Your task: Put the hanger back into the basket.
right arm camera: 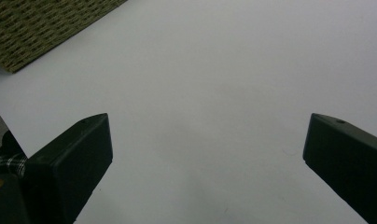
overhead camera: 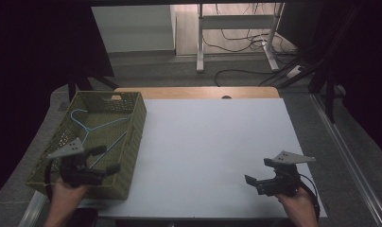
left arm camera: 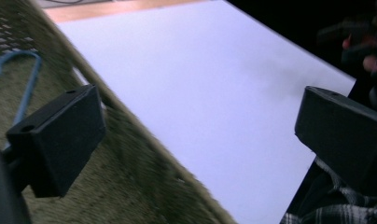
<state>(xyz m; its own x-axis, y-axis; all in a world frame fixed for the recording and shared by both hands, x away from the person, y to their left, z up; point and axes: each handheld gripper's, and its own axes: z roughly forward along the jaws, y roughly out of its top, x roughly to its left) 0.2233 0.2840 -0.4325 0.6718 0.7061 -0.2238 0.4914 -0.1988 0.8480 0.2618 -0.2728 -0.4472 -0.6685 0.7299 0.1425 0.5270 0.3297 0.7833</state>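
Over the green basket's point(overhead camera: 132, 142) near wall, the left claw point(overhead camera: 108, 160) gapes empty beside the blue hanger point(overhead camera: 101, 125); the right claw point(overhead camera: 255, 172) gapes too.

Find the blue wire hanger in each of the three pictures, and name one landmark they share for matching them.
High view: the blue hanger lies inside the green woven basket, at the left of the table.
Left gripper view: its hook shows at the upper left, in the basket, above the near jaw.
Right gripper view: the hanger is not in it.
Shared landmark: the basket, upper left there, beside the white tabletop.
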